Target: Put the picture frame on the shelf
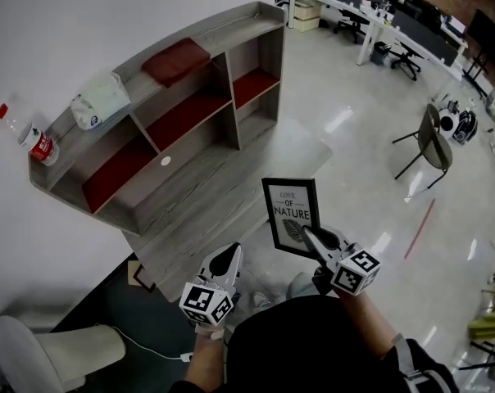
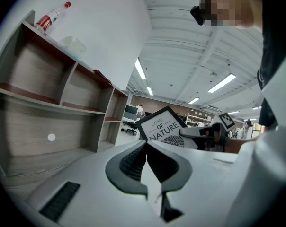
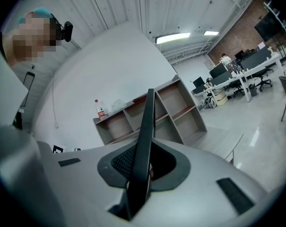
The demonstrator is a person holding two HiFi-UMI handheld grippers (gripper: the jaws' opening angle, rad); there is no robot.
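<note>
The frame (image 1: 291,215) hangs in the air in front of the shelf (image 1: 190,121), well apart from it, grasped near its lower corner by the right hand-held gripper (image 1: 315,237). It looks light and stiff, probably with fragile, slippery glazing, so gripping the rim seems wise. The left hand-held gripper (image 1: 229,256) is clenched, empty.

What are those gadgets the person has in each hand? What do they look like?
The left hand-held gripper and the right hand-held gripper look alike. Each has a pale grey plastic shell that tapers to two beak-like jaws lined with dark ribbed pads. Behind the jaws sits a cube printed with black-and-white square markers. The person wears a black top.
</note>
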